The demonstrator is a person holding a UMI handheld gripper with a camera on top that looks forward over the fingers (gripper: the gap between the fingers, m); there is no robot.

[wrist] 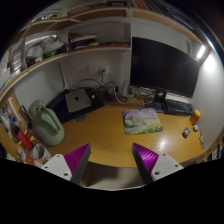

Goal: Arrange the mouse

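Observation:
My gripper (pixel 111 160) is open and empty, held above the near edge of a wooden desk (pixel 100 135). Its two magenta pads (pixel 76 157) stand wide apart with only bare desk between them. Beyond the fingers, to the right of the desk's middle, lies a patterned green and pink mat (pixel 143 122). A small dark object (pixel 185 131) sits near the desk's right end; I cannot tell if it is the mouse. No mouse shows clearly.
A black monitor (pixel 163 65) stands at the back right with a dark keyboard (pixel 178 105) below it. A dark flat device (pixel 78 100) lies at the back left, a green bag (pixel 45 122) further left, an orange object (pixel 195 117) at the right. Shelves run above.

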